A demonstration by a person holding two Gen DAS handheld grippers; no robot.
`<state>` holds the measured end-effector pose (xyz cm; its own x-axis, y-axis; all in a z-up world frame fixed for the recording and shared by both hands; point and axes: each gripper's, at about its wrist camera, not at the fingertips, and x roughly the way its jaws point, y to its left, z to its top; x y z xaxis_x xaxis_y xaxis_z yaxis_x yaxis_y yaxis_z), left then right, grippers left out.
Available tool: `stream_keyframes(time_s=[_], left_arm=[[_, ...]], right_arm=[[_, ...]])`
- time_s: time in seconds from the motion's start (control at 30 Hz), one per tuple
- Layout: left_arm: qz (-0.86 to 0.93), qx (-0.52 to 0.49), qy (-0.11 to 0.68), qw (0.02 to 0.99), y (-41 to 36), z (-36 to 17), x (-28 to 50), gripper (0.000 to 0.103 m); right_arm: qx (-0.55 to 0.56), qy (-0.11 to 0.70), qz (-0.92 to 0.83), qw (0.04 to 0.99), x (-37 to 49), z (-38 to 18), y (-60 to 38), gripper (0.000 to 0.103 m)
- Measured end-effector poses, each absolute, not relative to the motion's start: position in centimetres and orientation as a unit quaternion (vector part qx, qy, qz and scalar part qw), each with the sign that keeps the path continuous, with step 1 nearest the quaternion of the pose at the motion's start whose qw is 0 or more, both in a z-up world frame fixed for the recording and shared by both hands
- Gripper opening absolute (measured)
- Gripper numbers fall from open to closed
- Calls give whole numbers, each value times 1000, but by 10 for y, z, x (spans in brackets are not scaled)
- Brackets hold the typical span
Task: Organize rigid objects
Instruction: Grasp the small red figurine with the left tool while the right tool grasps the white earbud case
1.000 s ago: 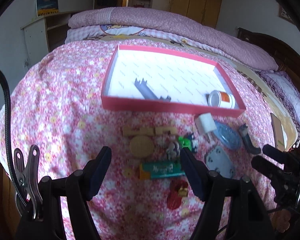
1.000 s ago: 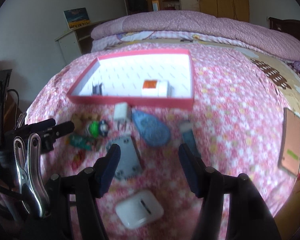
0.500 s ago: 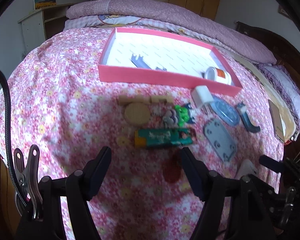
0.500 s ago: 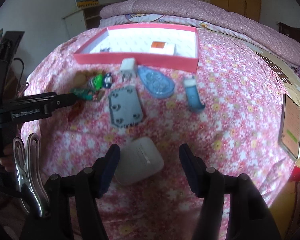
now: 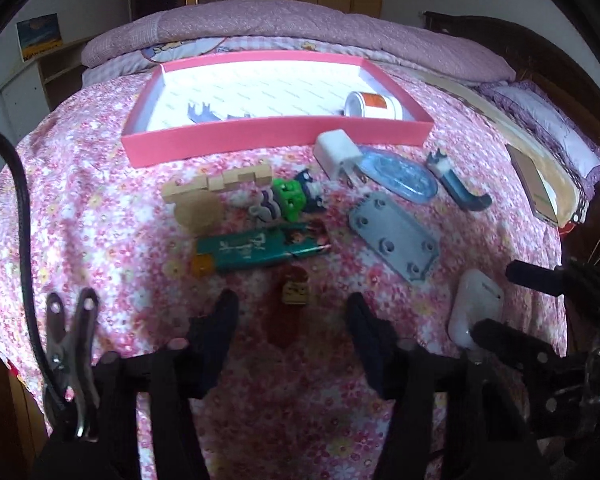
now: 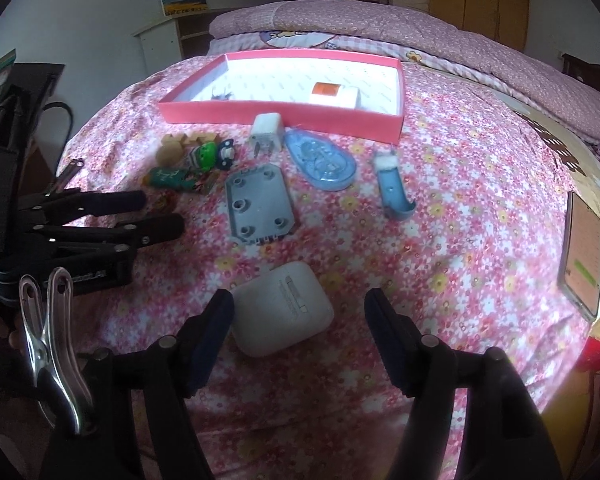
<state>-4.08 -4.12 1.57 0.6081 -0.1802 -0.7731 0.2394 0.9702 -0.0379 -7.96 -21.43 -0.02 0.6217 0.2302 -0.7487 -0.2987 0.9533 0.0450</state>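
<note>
A small red toy lies on the flowered bedspread between the fingers of my left gripper. Its jaws are closing and the pads stand clear of the toy. In the right wrist view a white earbud case lies between the fingers of my right gripper. Those jaws are opening; the left pad is close to the case, the right pad well off it. The pink tray stands further back, with a white can and a grey-blue part inside.
Between grippers and tray lie a teal box, a green toy, wooden blocks, a white charger, a blue oval case, a blue hook part and a grey plate. A phone rests at the bed's right edge.
Both grippers have sunk toward the bedspread. The left jaws have narrowed around the red toy. The right jaws have widened a little, with the white case now between them.
</note>
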Motion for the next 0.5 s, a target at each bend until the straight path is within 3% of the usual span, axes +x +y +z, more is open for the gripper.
stream_keyframes(time_s=[0.17, 0.23, 0.5], left_arm=[[-122, 42, 416, 900, -43, 16, -43, 27], [-127, 39, 416, 900, -43, 16, -43, 22], [-132, 25, 406, 904, -35, 24, -47, 22]], right_arm=[[-41, 412, 153, 897, -80, -3, -213, 69], [-44, 414, 155, 896, -80, -4, -211, 69], [-67, 418, 174, 889, -81, -10, -203, 70]])
